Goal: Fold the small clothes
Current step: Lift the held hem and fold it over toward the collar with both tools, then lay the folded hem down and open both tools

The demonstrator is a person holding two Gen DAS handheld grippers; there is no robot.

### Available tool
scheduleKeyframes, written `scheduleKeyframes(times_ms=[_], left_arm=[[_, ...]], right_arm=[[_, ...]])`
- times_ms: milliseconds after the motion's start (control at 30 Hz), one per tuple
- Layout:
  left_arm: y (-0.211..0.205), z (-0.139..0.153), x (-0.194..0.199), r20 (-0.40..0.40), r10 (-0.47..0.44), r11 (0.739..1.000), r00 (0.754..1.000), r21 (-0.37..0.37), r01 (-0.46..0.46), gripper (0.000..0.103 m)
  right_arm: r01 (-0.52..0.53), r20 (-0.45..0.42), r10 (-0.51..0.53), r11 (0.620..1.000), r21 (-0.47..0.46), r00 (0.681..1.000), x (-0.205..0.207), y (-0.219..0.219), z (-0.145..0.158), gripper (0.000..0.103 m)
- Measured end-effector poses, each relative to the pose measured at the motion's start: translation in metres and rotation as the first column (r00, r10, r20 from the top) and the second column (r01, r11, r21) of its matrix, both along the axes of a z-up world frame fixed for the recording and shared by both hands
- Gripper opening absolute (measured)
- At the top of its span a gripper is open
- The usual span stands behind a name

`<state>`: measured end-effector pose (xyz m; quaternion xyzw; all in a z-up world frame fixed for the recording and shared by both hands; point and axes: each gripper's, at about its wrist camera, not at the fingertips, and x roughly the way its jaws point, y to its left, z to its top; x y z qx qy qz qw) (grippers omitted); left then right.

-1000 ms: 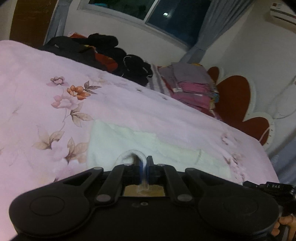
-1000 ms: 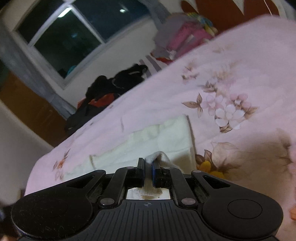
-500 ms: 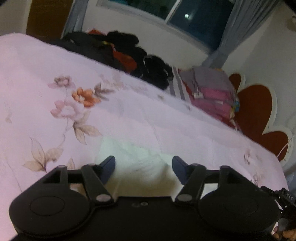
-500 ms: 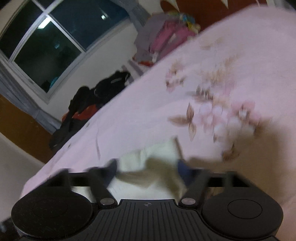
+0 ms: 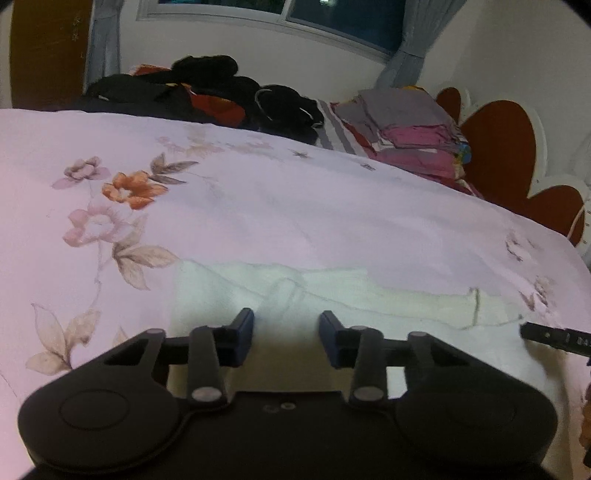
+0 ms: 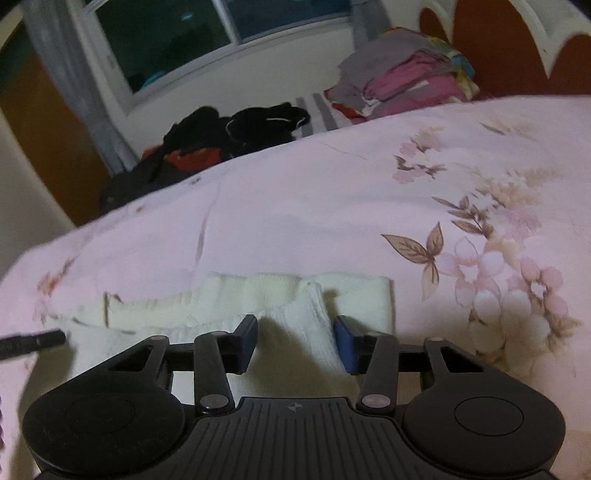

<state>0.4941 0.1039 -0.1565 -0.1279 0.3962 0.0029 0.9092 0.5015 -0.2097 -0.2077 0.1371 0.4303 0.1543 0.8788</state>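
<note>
Left gripper (image 5: 286,338): fingers (image 5: 242,334) spread wide, holding nothing, low over the near edge of the cream-white knitted garment (image 5: 332,291). Cloth shows in the gap between the blue pads; contact with the fabric cannot be told.

Right gripper (image 6: 297,341): fingers (image 6: 347,345) likewise spread wide, nothing held. A raised fold of the same cream-white knitted garment (image 6: 258,295) stands in the gap, close against the right-hand pad.

Garment position: lying flat in a long strip across the near part of the pink floral bedspread (image 5: 258,206), layered on itself, a ribbed cuff visible at one end. In the left view the black tip of the other gripper enters from the right edge, at the cuff end.

Far side of bed: heap of black and red clothing (image 5: 207,96) by the wall; next to it a stack of folded grey and pink clothes (image 5: 410,129), just beside the red scalloped headboard (image 5: 509,147). Dark window (image 6: 207,33) with grey curtains (image 6: 66,81) above.
</note>
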Motion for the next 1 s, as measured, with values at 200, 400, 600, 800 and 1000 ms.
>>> scheduleKeyframes(times_ms=[200, 400, 600, 800, 1000], left_arm=[[0.004, -0.001, 0.003, -0.016, -0.041, 0.999, 0.999, 0.016, 0.041, 0.043], [-0.005, -0.003, 0.003, -0.007, -0.086, 0.995, 0.996, 0.039, 0.087, 0.005], [-0.003, 0.010, -0.004, 0.074, -0.079, 0.997, 0.994, 0.031, 0.077, 0.004], [0.004, 0.017, 0.004, 0.132, 0.005, 1.000, 0.991, 0.004, -0.006, 0.004], [0.000, -0.009, 0.016, 0.052, 0.023, 0.998, 0.998, 0.058, -0.026, 0.004]], right_arm=[[-0.037, 0.000, 0.037, 0.999, -0.014, 0.999, 0.001, -0.001, -0.002, 0.047], [-0.068, 0.017, 0.069, 0.996, -0.049, 0.997, 0.001, 0.006, -0.001, 0.008], [-0.030, 0.080, 0.031, 0.999, -0.013, 0.996, -0.001, -0.004, 0.012, 0.005], [0.017, 0.146, -0.016, 1.000, -0.008, 0.989, 0.008, -0.004, 0.025, 0.004], [0.051, 0.049, -0.048, 0.997, -0.062, 0.998, 0.026, 0.003, -0.009, 0.005]])
